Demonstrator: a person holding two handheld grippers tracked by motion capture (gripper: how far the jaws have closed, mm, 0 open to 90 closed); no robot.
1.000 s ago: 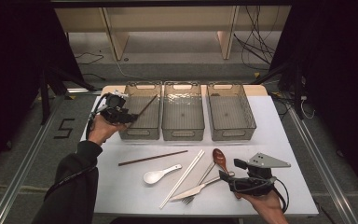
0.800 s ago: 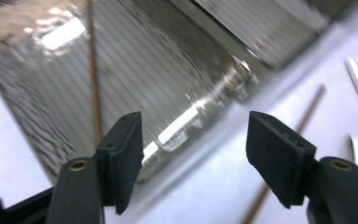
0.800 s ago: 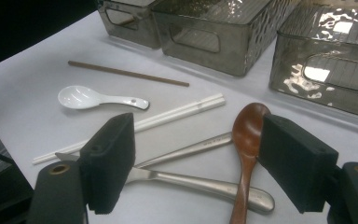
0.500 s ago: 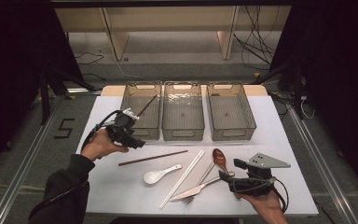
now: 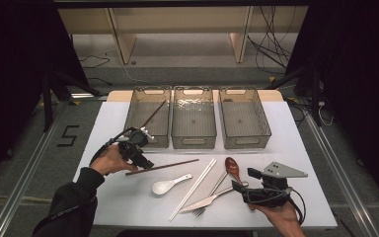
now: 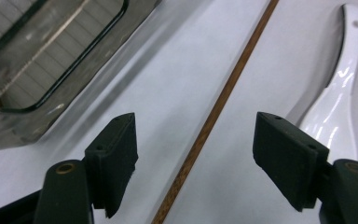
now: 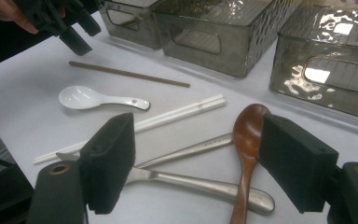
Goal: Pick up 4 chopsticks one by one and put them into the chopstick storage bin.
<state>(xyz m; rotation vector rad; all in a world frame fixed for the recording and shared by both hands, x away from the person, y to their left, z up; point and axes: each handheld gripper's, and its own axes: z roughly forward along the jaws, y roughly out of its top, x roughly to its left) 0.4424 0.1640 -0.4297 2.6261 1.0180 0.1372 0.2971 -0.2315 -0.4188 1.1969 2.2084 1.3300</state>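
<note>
A brown chopstick [image 5: 168, 166] [image 6: 223, 98] lies on the white table [image 5: 103, 128]. My left gripper [image 5: 145, 163] [image 6: 193, 158] is low over its left end, pointing down. Its jaws have just been opening and stand on either side of the stick without touching it. A second brown chopstick [image 5: 154, 113] leans inside the left smoky bin [image 5: 150, 90]. My right gripper [image 5: 243, 180] [image 7: 196, 158] is open at the front right. A wooden spoon [image 5: 233, 168] [image 7: 248, 135] and a metal knife [image 5: 209, 200] [image 7: 200, 184] lie in front of its jaws.
A white ceramic spoon [image 5: 170, 183] [image 6: 340, 93] and a pair of white chopsticks [image 5: 195, 187] lie mid-table, with a fork [image 5: 217, 185] under the knife. The middle bin [image 5: 193, 91] and right bin [image 5: 242, 91] stand at the back. The left gripper [image 7: 74, 37] shows far off.
My left gripper left the brown chopstick in the left bin, came toward the front and down, and now straddles the chopstick on the table. The right gripper has not moved.
</note>
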